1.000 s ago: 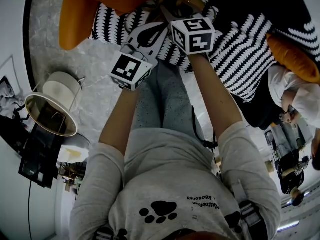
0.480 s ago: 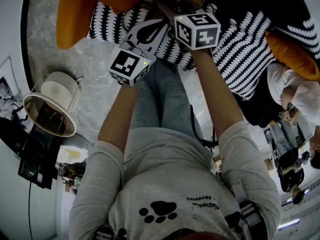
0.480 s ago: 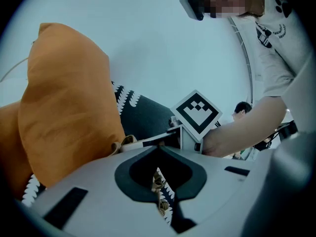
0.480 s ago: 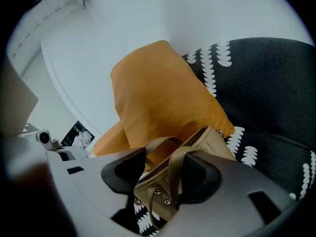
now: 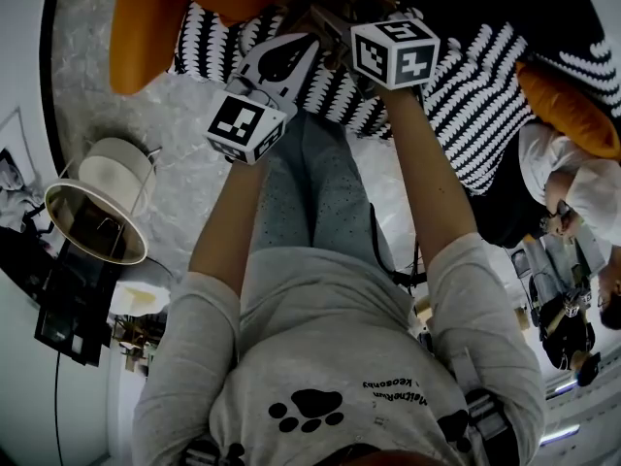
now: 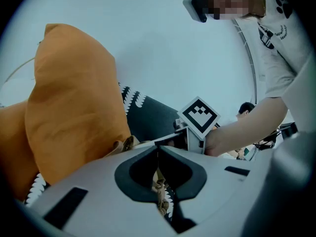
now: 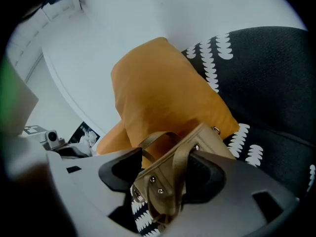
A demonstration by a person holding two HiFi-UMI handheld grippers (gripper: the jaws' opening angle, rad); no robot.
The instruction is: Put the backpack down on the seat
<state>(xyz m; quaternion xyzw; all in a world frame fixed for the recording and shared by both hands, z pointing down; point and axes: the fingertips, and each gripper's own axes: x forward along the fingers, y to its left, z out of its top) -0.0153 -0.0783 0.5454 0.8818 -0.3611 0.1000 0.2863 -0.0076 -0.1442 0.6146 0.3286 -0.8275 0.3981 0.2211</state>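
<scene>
The khaki canvas backpack (image 7: pixel 197 144), with riveted webbing straps, sits on the seat (image 7: pixel 276 83), a black cover printed with white scallops, against a plump orange cushion (image 7: pixel 163 88). The right tongs (image 7: pixel 163 169) have just been opening and now stand wide around its top, and they are closer to the seat than a second ago. The left tongs (image 6: pixel 158 154) are closed on a thin tan strip of it. Only the head view shows the marbled floor (image 5: pixel 184 115).

The seat (image 5: pixel 466 115) wears a black cover with rows of white marks. One orange cushion (image 5: pixel 146 27) leans at its end, and a second cushion (image 5: pixel 568 110) lies farther along. A tan backpack (image 7: pixel 197 147) sits on the cover against the first. Beside the seat, a round side table (image 5: pixel 97 221) stands on the pale marbled floor (image 5: pixel 184 124).
</scene>
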